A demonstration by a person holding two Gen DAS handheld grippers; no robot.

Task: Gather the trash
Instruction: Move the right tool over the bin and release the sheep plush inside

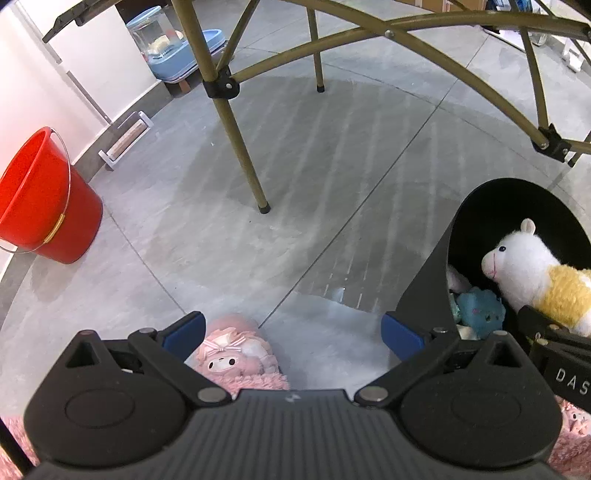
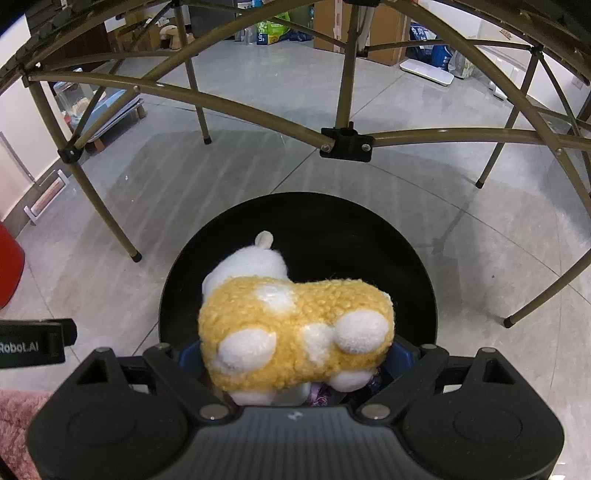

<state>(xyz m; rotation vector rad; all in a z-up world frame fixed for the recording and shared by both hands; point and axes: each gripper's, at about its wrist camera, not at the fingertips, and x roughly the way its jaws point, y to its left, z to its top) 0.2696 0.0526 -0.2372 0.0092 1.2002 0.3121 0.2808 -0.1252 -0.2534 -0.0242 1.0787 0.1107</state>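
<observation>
Your right gripper holds the yellow-white plush toy between its fingers, over the black bin on the floor. Your left gripper has fingers spread apart, holding nothing.

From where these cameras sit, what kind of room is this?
Probably a home or a lived-in storeroom, seen from under a folding table: tiled floor, a red bucket by the wall, stacked cardboard boxes at the back, and a black bin holding plush toys.

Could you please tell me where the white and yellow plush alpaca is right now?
The plush alpaca sits between the right gripper fingers, over the black bin's mouth; the left view shows it at far right.
</observation>
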